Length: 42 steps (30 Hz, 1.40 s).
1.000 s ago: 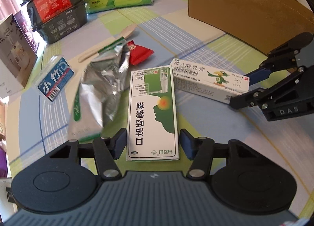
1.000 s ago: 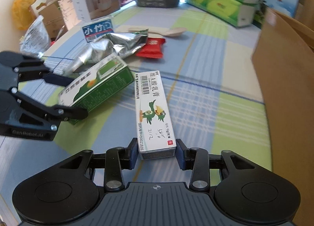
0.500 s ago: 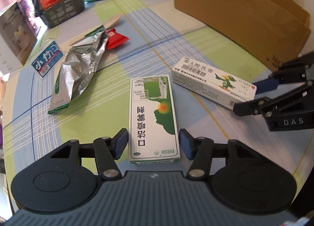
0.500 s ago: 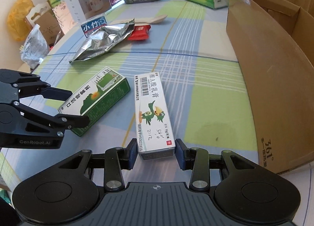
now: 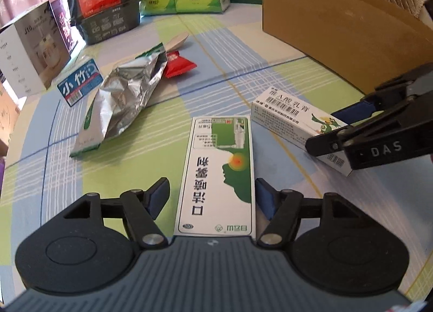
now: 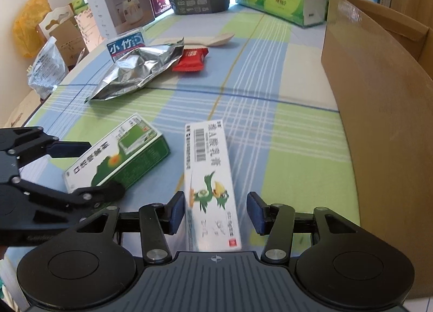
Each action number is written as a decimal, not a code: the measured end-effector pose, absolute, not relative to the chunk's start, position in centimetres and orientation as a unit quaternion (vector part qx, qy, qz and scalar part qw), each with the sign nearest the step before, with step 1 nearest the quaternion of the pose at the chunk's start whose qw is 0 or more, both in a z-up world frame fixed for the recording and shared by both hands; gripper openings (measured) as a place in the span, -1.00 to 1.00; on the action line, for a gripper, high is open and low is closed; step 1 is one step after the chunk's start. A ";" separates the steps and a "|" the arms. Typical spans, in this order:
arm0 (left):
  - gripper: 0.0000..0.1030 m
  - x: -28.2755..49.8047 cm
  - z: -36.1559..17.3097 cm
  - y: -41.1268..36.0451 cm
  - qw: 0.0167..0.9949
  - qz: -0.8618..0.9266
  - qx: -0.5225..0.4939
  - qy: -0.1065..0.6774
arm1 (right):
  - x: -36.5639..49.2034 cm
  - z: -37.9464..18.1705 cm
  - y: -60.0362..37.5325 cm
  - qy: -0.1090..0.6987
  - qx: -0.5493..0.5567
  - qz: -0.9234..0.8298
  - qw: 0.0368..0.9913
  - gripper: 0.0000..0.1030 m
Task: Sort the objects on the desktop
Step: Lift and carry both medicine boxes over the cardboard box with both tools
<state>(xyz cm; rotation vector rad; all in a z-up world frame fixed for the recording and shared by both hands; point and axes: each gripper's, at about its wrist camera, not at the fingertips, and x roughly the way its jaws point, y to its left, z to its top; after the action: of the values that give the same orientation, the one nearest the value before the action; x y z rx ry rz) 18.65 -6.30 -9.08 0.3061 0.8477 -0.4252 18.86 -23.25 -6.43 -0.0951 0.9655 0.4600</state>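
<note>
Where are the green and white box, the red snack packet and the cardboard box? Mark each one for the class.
green and white box (image 5: 216, 174): left wrist view, middle of its top face.
red snack packet (image 6: 190, 60): right wrist view, centre of the wrapper.
cardboard box (image 5: 324, 22): left wrist view, its outer side wall.

Open tablecloth (image 6: 284, 74) lane between foil bag (image 6: 140, 68) and cardboard box (image 6: 379, 95).

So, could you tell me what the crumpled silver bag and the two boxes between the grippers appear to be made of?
The silver bag looks like metallised foil film: shiny, sharply creased, mirror-like glints. The green box and the bird box seem to be thin printed cardboard with a smooth, slightly glossy coating: crisp folded edges, flat printed faces. What is inside cannot be seen.
</note>
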 end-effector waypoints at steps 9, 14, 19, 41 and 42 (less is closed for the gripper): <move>0.24 19.5 -9.0 -6.0 0.884 -0.215 0.097 0.404 | 20.3 -6.7 -22.7 0.438 -0.048 0.220 0.870 -0.08; 0.20 19.8 -9.3 -6.1 0.883 -0.210 0.113 0.403 | 20.7 -7.0 -22.2 0.444 -0.066 0.220 0.866 -0.08; 0.01 19.9 -9.6 -6.2 0.880 -0.217 0.114 0.407 | 20.8 -7.1 -22.0 0.447 -0.071 0.219 0.864 -0.09; -0.02 18.5 -7.7 -7.2 0.886 -0.194 0.121 0.404 | 18.0 -3.3 -23.9 0.425 -0.045 0.195 0.883 -0.31; -0.02 18.4 -7.5 -7.3 0.885 -0.192 0.123 0.405 | 17.6 -2.7 -24.2 0.423 -0.043 0.194 0.884 -0.31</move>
<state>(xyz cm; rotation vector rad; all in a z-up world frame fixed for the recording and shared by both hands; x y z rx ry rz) 18.37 -7.29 -7.50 0.2562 0.8428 -0.3998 17.63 -24.19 -2.68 -0.0889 0.8798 0.4040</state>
